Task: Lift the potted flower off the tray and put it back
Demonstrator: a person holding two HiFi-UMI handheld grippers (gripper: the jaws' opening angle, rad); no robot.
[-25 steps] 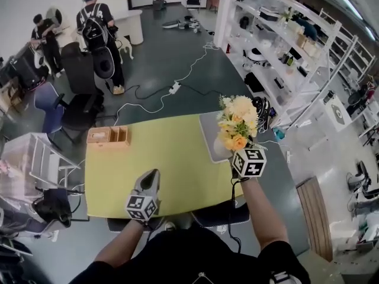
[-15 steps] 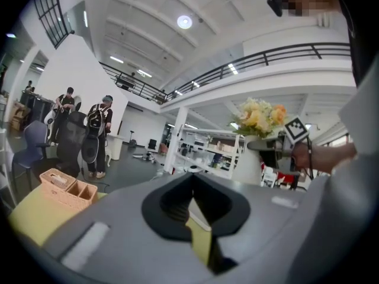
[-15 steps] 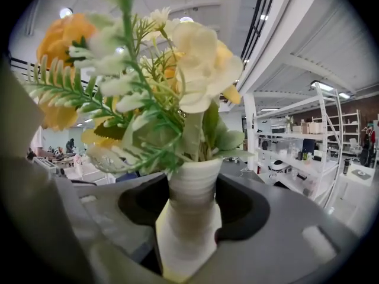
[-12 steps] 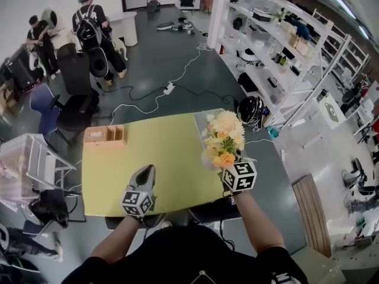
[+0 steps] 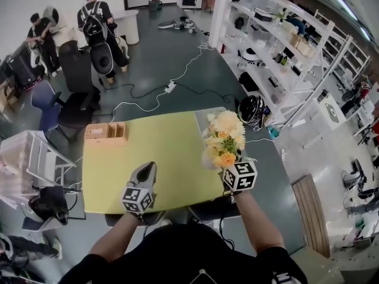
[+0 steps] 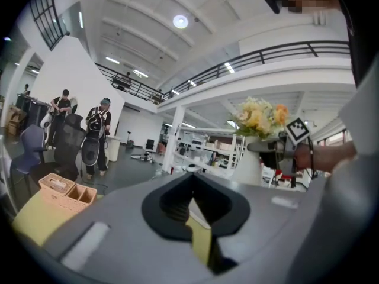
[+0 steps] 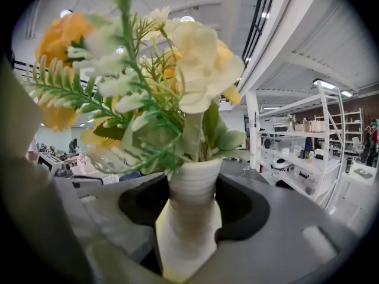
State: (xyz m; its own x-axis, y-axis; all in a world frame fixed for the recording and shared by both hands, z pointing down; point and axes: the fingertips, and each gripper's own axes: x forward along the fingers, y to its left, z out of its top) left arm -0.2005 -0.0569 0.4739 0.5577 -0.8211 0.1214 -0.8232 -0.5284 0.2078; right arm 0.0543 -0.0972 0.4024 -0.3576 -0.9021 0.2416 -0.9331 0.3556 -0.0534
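The potted flower (image 5: 224, 136) is a bunch of yellow and cream blooms in a white ribbed pot (image 7: 188, 194). My right gripper (image 5: 228, 160) is shut on the pot, holding it upright over the right side of the yellow table (image 5: 160, 152). A strip of the grey tray (image 5: 202, 120) shows just behind the blooms; the rest is hidden. In the right gripper view, that gripper (image 7: 190, 215) clasps the pot from both sides. My left gripper (image 5: 148, 171) hovers near the table's front edge, shut and empty (image 6: 189, 197). The flower (image 6: 257, 116) is to its right.
A wooden box with compartments (image 5: 106, 133) stands at the table's far left corner. White shelving (image 5: 278, 46) runs along the right, with a helmet (image 5: 251, 110) on the floor beside it. People (image 5: 98, 22) and office chairs (image 5: 65, 99) are at the back left.
My right gripper has carried the flower left and nearer to me, away from the tray's middle, and has kept still for the last half second. The left gripper has stayed put.
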